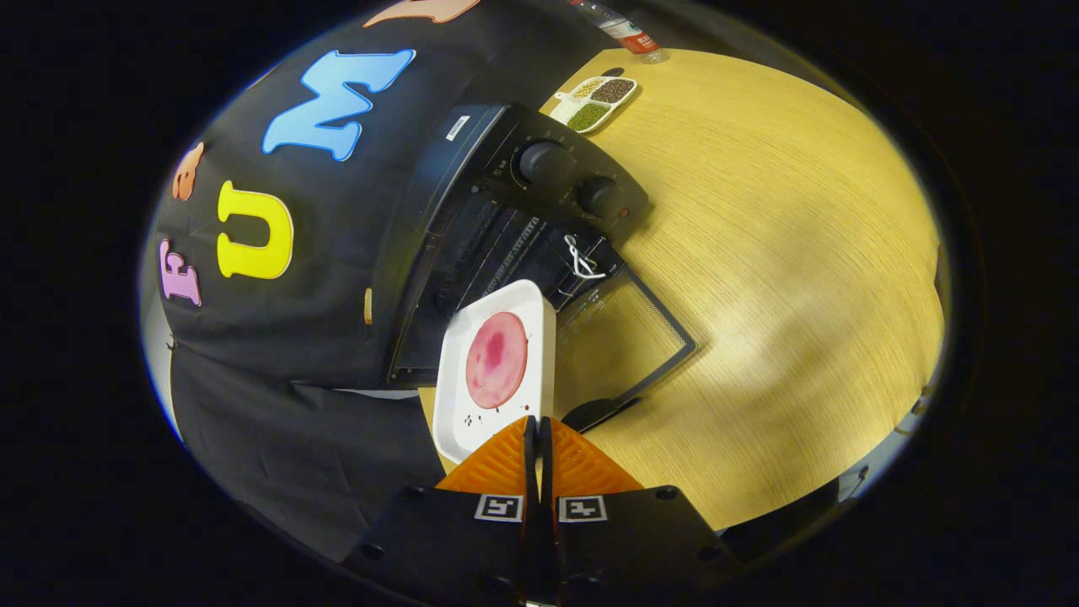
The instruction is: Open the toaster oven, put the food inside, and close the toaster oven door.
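Observation:
My gripper (537, 426) is shut on the near rim of a white square tray (462, 403), which juts out ahead of the fingers. On the tray lies a round pink slice of food (496, 359). Beyond the tray stands the black toaster oven (506, 219) with two knobs (546, 162) on its panel. Its glass door (628, 337) hangs open, folded down onto the wooden table (784, 278), and the dark cavity with a wire rack (506, 257) shows just past the tray's far edge. The whole view is tilted.
A white divided dish (600, 102) of beans and grains sits on the table beyond the oven, with a plastic bottle (628, 32) behind it. Black cloth wall (278, 337) runs along the oven's other side. Bare tabletop spreads out beside the open door.

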Motion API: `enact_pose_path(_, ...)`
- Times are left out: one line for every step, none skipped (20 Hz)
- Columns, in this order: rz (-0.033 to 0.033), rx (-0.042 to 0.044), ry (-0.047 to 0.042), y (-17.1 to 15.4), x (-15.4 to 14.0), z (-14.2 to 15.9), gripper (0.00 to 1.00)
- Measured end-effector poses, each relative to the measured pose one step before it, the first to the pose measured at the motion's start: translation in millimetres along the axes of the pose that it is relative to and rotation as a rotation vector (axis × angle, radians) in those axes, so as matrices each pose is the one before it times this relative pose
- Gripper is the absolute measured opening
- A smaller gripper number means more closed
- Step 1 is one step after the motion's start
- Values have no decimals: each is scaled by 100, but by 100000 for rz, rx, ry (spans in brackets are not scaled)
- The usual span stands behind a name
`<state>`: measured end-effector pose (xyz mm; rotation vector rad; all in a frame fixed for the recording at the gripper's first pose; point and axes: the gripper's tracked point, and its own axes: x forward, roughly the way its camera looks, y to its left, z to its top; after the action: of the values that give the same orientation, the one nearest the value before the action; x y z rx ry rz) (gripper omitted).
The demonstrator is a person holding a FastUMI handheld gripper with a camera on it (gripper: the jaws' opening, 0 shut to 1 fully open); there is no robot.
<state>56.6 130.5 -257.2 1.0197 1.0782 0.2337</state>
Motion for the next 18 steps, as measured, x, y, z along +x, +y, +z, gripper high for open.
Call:
enact_pose_path(62, 1031, 19, 123, 728, 391, 1)
enact_pose_path(146, 894, -239, 126, 684, 493, 1)
enact_pose_path(150, 808, -277, 144, 669, 397, 1)
enact_pose_path(221, 902, -213, 110, 572, 469, 1)
enact_pose_path(381, 1064, -549, 204, 414, 488, 1)
enact_pose_path(410, 906, -521, 162, 525, 432, 1)
enact_pose_path(-144, 491, -483, 18, 507, 279, 1)
enact_pose_path(-703, 41, -314, 104, 194, -98, 1)
enact_pose_path(-746, 508, -346, -83, 431, 99, 2)
enact_pose_path(568, 678, -1040, 232, 599, 286, 2)
enact_pose_path(1106, 1166, -1119, 436, 798, 300, 1)
enact_pose_path(956, 1365, -1466, 401, 574, 367, 1)
enact_pose_path(294, 1058, -1163, 293, 525, 172, 1)
enact_pose_path(136, 533, -1008, 215, 778, 146, 2)
enact_pose_path(-20, -185, -1896, 41, 340, 264, 2)
enact_pose_path(-298, -402, -1952, 97, 740, 271, 2)
enact_pose_path(-516, 150, -1183, 61, 366, -13, 2)
enact_pose_path(408, 348, -973, 197, 507, 65, 2)
